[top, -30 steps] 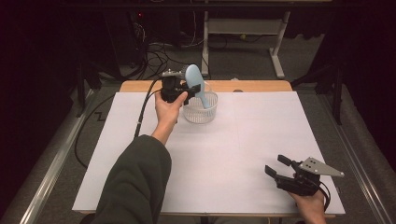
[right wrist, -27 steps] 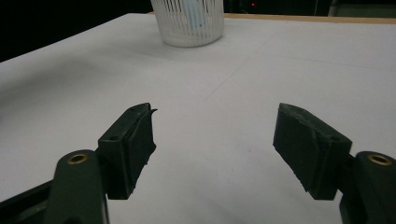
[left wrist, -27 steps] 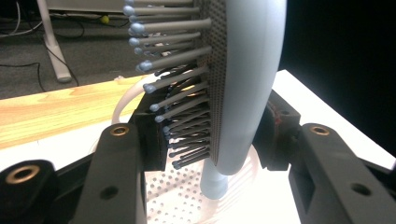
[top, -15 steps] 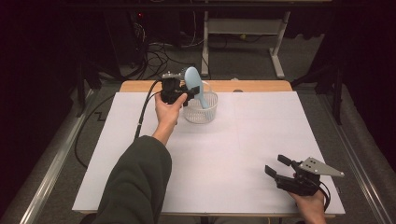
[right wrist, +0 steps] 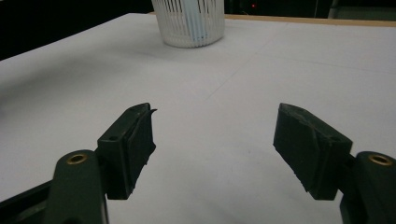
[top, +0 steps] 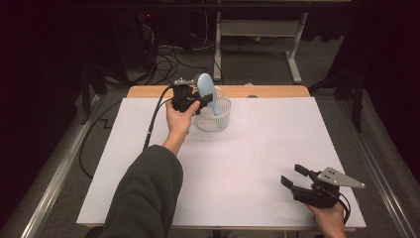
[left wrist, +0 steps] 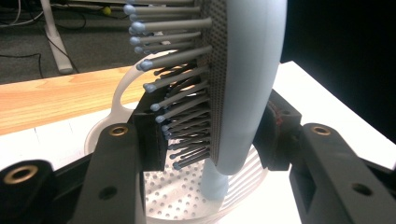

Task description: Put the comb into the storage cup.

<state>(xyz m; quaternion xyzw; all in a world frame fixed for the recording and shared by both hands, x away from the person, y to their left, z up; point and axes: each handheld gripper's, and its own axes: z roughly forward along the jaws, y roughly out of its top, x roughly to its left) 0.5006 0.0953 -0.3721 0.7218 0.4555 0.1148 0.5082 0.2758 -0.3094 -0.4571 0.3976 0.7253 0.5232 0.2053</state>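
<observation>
While clamping the hairbrush (top: 206,92), left gripper (top: 198,103) reaches forward.

A white sheet (top: 257,163) covers most of the wooden surface (top: 277,91), whose bare far edge shows as a light brown strip. Beyond it, on the dark floor (top: 257,64), lies a tangle of cables (top: 171,54) beside the white metal legs of a frame (top: 294,54).
</observation>
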